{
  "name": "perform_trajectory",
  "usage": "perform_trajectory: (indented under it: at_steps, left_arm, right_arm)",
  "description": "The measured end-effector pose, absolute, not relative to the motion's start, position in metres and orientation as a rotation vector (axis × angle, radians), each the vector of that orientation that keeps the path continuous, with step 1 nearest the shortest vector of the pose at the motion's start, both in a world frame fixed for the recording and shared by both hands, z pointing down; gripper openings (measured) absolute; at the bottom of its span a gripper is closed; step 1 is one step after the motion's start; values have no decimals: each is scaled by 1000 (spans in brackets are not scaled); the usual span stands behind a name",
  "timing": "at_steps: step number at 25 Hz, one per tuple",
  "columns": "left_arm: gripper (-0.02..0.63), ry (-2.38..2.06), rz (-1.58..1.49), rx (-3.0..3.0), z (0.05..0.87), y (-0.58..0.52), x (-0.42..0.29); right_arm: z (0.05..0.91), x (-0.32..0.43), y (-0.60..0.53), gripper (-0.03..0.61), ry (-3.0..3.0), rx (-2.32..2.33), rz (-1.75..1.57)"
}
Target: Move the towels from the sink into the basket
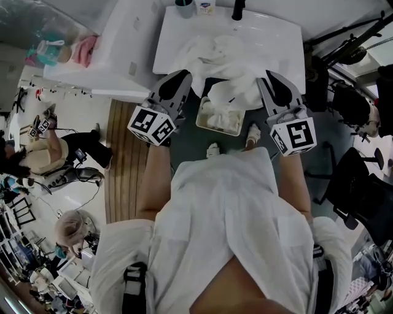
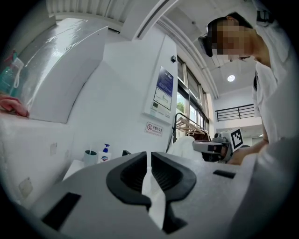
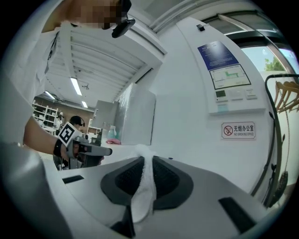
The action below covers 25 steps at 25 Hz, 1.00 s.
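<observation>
The white sink (image 1: pixel 282 37) at the top of the head view holds a heap of white towels (image 1: pixel 212 49). Below it on the floor stands the basket (image 1: pixel 202 120), with white towels inside. Both grippers point level toward the sink, above the basket. My right gripper (image 1: pixel 270 75) (image 3: pixel 144 158) is shut on a white towel (image 1: pixel 236 86) (image 3: pixel 140 196), which hangs between the two grippers. My left gripper (image 1: pixel 183 77) (image 2: pixel 149 156) has its jaws almost together on a thin strip of white cloth (image 2: pixel 154 198). Each gripper view shows the other gripper (image 2: pixel 219 147) (image 3: pixel 86 149).
A cup (image 1: pixel 184 7), a soap bottle (image 1: pixel 206 6) and a dark faucet (image 1: pixel 238 9) stand on the sink's back edge. A white counter (image 1: pixel 116 55) adjoins at the left. Black chairs (image 1: pixel 356 184) crowd the right. People sit at the left (image 1: pixel 49 147).
</observation>
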<state>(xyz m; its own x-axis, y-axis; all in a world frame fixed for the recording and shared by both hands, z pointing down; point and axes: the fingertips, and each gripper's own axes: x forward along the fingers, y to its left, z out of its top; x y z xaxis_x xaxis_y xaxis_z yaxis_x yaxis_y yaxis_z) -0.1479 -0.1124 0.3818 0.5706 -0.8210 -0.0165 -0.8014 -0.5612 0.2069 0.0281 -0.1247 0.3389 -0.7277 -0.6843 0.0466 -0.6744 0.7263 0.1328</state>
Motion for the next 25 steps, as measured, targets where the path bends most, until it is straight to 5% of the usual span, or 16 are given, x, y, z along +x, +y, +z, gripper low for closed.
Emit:
perform_trajectory:
  at_steps: [25]
  left_arm:
    - [34,-1489,-149,2609,371,-45,-190]
  right_arm:
    - [336,-62,-38,72,-3058,775,-12]
